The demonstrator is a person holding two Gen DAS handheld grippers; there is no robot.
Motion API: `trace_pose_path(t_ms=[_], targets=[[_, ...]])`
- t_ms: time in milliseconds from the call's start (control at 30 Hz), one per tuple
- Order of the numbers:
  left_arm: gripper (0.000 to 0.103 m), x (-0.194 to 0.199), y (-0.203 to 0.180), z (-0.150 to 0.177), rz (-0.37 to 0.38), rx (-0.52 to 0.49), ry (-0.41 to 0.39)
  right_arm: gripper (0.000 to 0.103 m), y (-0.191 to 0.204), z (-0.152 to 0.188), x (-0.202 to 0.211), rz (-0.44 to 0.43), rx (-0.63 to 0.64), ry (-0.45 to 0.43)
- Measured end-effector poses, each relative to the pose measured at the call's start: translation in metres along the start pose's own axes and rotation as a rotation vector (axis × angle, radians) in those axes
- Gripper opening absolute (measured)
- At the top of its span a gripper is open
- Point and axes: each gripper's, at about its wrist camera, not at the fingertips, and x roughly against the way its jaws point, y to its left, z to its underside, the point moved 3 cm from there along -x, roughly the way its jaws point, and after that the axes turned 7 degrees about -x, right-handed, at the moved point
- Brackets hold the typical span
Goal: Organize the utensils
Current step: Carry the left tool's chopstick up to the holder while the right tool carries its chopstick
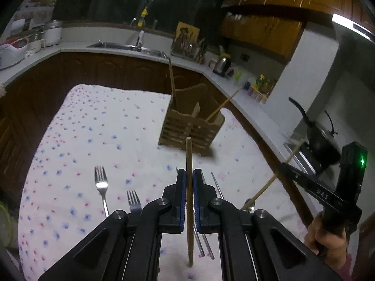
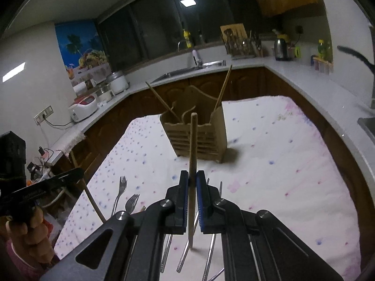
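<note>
My left gripper (image 1: 189, 175) is shut on a wooden chopstick (image 1: 189, 161) held upright above the table. My right gripper (image 2: 192, 178) is shut on another wooden chopstick (image 2: 193, 145), also upright. The right gripper also shows in the left wrist view (image 1: 311, 185), off to the right. A wooden utensil holder (image 1: 191, 126) (image 2: 199, 135) stands ahead on the flowered cloth with two wooden chopsticks leaning in it. Two forks (image 1: 102, 182) (image 2: 120, 187) lie on the cloth at the left. Several metal chopsticks (image 1: 216, 187) (image 2: 211, 253) lie under the grippers.
The table with the flowered cloth (image 1: 93, 128) (image 2: 281, 164) sits inside an L-shaped kitchen counter (image 1: 117, 49) (image 2: 304, 82) with a sink, kettle, rice cookers and a dish rack. A black pan (image 1: 321, 140) sits on the stove at right.
</note>
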Motion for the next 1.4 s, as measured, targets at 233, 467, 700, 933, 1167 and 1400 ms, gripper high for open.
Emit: trace_pose_path(t_ms=[233,467,700,933,1167,1400], targets=[[0.003,0.024,0.002,0.003,-0.013,0.017,-0.100,0.007,-0.001,-0.003,0.011,0.001,-0.009,-0.027],[0.003,0.032,0.004,0.002,-0.023,0.032,-0.152,0.007,0.001,-0.010,0.020,-0.011,-0.008,-0.060],[0.003,0.031,0.008,-0.004,-0.025,0.031,-0.188,0.007,0.004,-0.021,0.025,-0.024,-0.006,-0.093],[0.003,0.025,0.013,-0.020,-0.026,0.029,-0.235,0.007,0.004,-0.042,0.024,-0.038,-0.013,-0.143],[0.003,0.013,0.018,-0.046,-0.034,0.028,-0.301,0.007,0.003,-0.074,0.021,-0.042,-0.014,-0.206],[0.003,-0.016,0.027,-0.082,-0.047,0.027,-0.369,0.007,-0.002,-0.120,0.008,-0.052,-0.037,-0.287]])
